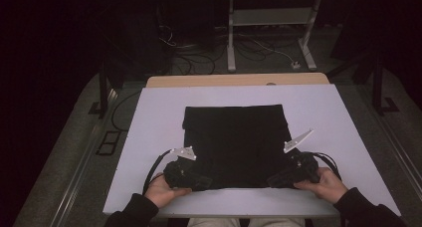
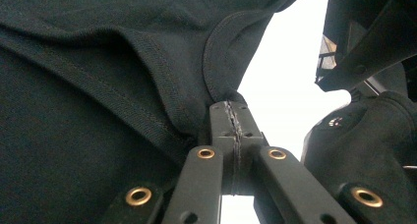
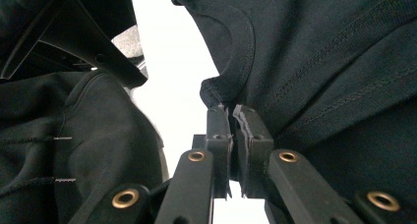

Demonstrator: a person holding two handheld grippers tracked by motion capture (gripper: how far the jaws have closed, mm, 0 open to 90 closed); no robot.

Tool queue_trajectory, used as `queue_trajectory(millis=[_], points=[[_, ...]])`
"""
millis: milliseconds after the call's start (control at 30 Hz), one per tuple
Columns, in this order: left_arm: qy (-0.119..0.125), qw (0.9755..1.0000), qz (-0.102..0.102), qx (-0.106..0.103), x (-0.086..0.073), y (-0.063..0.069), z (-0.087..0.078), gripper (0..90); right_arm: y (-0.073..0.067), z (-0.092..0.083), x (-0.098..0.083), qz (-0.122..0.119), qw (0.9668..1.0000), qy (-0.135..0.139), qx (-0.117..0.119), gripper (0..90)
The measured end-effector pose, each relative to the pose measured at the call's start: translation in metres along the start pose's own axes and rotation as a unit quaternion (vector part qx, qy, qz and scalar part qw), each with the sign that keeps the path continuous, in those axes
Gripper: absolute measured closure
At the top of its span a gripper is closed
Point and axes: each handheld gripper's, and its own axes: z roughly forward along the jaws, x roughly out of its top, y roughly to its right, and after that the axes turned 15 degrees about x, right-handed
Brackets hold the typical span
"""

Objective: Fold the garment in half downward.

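Already folded square, shirt on tabletop; left gripper, right gripper jaws clenched on near hem; next fold pending.

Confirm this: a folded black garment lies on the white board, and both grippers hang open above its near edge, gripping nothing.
Not open. Both gripper views show the left gripper and right gripper shut on the near edge of the black garment, which lies folded on the white board.
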Motion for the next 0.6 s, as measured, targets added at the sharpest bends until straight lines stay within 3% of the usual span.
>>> queue_trajectory(millis=[600], points=[[-0.019, 0.9997, 0.016, -0.003, -0.0068, 0.0028, -0.0032, 89.0, 0.0014, 0.0009, -0.0031, 0.007, 0.9999, -0.008, -0.004, 82.9]])
